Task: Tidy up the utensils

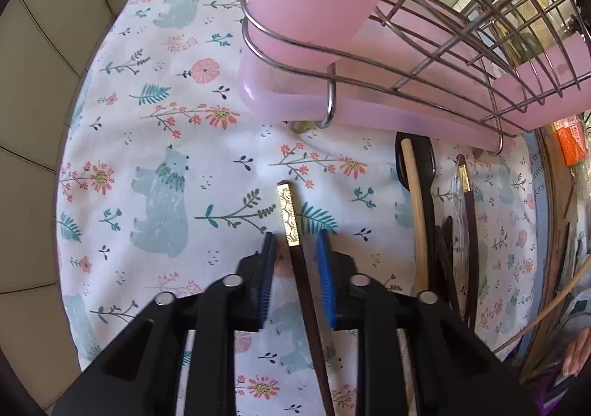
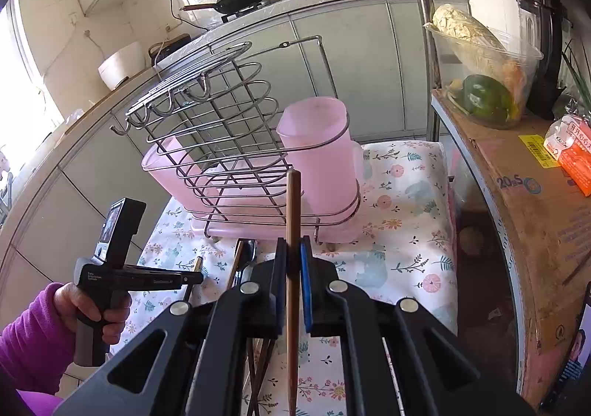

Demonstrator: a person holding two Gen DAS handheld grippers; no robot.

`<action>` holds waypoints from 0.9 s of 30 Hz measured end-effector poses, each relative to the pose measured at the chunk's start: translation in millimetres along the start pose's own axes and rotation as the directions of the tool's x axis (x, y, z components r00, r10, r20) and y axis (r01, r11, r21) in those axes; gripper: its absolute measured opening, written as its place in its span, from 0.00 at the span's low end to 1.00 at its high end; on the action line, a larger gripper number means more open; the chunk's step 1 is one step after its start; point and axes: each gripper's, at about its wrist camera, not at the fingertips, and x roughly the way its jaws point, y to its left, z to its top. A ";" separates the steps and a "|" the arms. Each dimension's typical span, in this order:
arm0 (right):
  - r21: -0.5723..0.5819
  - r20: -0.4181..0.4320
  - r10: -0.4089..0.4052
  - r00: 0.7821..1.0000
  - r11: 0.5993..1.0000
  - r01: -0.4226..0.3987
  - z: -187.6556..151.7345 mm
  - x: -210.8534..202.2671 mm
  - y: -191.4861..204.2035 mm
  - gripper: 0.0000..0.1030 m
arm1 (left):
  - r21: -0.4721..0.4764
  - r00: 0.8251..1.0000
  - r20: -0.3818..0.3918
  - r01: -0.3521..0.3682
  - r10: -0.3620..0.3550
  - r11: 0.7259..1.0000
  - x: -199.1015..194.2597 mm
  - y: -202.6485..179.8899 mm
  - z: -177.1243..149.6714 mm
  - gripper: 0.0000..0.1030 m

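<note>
A dark chopstick with a gold patterned end (image 1: 287, 216) lies on the floral cloth (image 1: 155, 142). My left gripper (image 1: 298, 244) points down over it, one blue pad on each side, with a gap showing on both sides, so it is open. My right gripper (image 2: 292, 261) is shut on a brown wooden chopstick (image 2: 293, 201) that stands upright in front of the wire rack (image 2: 214, 128) and its pink cup (image 2: 317, 157). More utensils lie to the right of the left gripper: a black spoon (image 1: 424, 164), a pale wooden chopstick (image 1: 415, 201) and another gold-ended chopstick (image 1: 463, 179).
The rack's pink drip tray (image 1: 369, 113) sits close behind the left gripper. A hand in a purple sleeve (image 2: 92, 305) holds the left gripper's handle. A cardboard-topped shelf (image 2: 535, 201) with a vegetable tub and an orange packet borders the table on the right. Tiled floor (image 1: 33, 120) lies beyond the left edge.
</note>
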 end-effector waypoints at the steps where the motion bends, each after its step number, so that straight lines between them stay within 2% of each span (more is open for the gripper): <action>1: 0.002 0.002 0.000 1.000 1.000 0.000 0.0 -0.3 -0.3 0.06 | 0.002 1.000 0.005 0.002 -0.002 1.000 0.2 1.0 1.1 0.08; 6: 0.004 0.013 -0.003 1.000 1.000 0.003 -0.9 -4.7 -0.5 0.06 | -0.008 0.997 0.059 0.051 -0.050 0.999 -14.0 5.3 -7.5 0.06; 9: 0.002 0.032 -0.005 0.999 1.000 0.004 0.2 -10.6 0.5 0.06 | 0.006 0.986 0.139 0.087 -0.087 0.996 -39.8 8.5 -17.4 0.05; 11: -0.002 0.049 -0.004 0.999 1.000 0.004 1.5 -15.5 2.2 0.06 | 0.028 0.973 0.208 0.096 -0.100 0.995 -60.8 8.1 -25.5 0.05; 14: -0.010 0.071 -0.004 0.997 1.000 0.005 4.2 -22.2 4.9 0.06 | 0.054 0.938 0.327 0.106 -0.117 0.993 -95.5 6.4 -36.3 0.05; 16: -0.013 0.087 -0.004 0.996 1.000 0.005 6.1 -26.8 6.7 0.06 | 0.070 0.901 0.412 0.113 -0.132 0.991 -119.3 7.0 -45.4 0.05; 20: -0.017 0.112 -0.007 0.994 1.000 0.009 10.1 -34.8 9.4 0.06 | 0.094 0.807 0.574 0.100 -0.136 0.991 -161.0 3.1 -59.1 0.05; 26: -0.022 0.171 -0.009 0.985 1.000 0.012 23.8 -50.8 14.6 0.06 | 0.119 0.666 0.724 0.134 -0.178 0.984 -214.0 -3.5 -63.9 0.05; 27: -0.024 0.182 -0.007 0.983 1.000 0.011 27.6 -53.4 15.9 0.06 | 0.125 0.637 0.750 0.132 -0.181 0.983 -224.2 -5.3 -63.6 0.05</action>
